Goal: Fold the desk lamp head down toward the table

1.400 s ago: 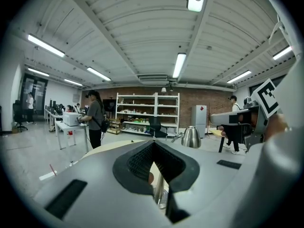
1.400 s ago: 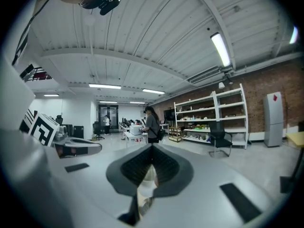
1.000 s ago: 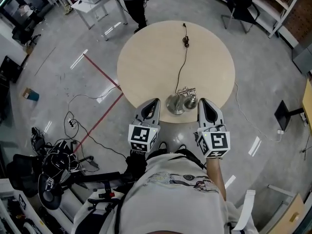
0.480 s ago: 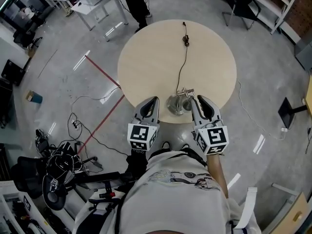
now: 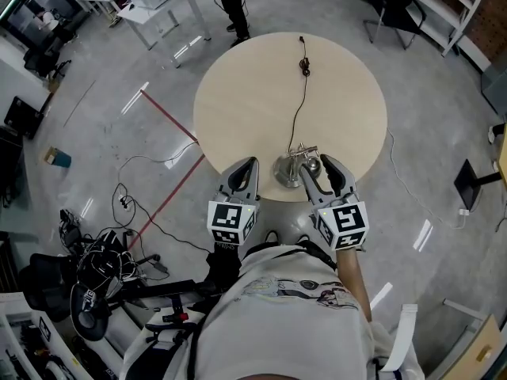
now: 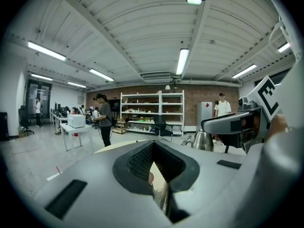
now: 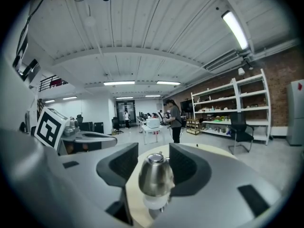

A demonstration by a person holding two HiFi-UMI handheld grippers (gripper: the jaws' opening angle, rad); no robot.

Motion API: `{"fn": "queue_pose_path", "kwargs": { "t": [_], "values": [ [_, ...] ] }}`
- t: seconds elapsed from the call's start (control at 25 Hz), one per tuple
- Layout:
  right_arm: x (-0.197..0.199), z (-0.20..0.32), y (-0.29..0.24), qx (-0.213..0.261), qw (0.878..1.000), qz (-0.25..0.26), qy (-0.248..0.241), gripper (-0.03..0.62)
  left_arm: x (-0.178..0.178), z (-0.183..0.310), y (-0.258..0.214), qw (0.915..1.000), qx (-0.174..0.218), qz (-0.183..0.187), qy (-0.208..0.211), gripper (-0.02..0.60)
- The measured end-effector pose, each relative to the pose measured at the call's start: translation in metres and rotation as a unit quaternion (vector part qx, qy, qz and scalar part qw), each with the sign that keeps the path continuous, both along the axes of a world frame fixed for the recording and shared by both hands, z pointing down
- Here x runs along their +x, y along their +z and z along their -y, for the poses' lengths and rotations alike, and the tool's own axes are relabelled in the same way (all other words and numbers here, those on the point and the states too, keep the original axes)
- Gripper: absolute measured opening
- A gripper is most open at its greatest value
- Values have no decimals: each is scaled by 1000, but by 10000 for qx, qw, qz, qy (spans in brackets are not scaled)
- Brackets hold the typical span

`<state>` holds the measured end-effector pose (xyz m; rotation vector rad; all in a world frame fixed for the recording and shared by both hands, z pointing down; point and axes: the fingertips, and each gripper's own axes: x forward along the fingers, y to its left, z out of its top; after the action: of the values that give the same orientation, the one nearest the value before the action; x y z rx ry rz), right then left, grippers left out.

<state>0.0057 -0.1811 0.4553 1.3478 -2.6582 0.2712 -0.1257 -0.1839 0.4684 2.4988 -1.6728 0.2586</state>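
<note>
From the head view, the left tongs (image 5: 250, 165) are pressed together into a single point over the near rim of the round table (image 5: 269, 93), with nothing in them. The right tongs (image 5: 315, 167) are spread into two prongs. The desk lamp (image 5: 287, 169) stands between the two pairs of tongs at that near rim, its base closer to the left pair and its upper part reaching in between the right pair's prongs. A cable (image 5: 297, 109) runs from the lamp straight away from both tongs across the table. In the left gripper view, the left tongs (image 6: 153, 148) meet at their tips around a narrow slit holding nothing, and the lamp (image 6: 203, 140) shows off to their right, just in front of the right tongs (image 6: 232, 125). In the right gripper view, the right tongs (image 7: 154, 152) stand apart with the shiny lamp head (image 7: 156, 175) upright between the pads; whether either pad touches it cannot be told. The left tongs (image 7: 88, 137) lie off to their left.
</note>
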Motion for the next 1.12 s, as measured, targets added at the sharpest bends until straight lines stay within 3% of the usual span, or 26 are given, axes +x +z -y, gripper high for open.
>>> {"fn": "queue_pose_path", "kwargs": {
  "t": [0.24,0.48,1.12],
  "values": [
    [-5,4,16,-206,9996,-205,-64,236,-5,2,1,10000,-8,11,-54,0],
    [-5,5,31,-396,9982,-454,7,238,-7,0,4,10000,-39,16,-63,0],
    [-3,5,35,-533,9972,-527,32,236,-8,3,4,9999,-83,-35,-95,0]
  ]
}}
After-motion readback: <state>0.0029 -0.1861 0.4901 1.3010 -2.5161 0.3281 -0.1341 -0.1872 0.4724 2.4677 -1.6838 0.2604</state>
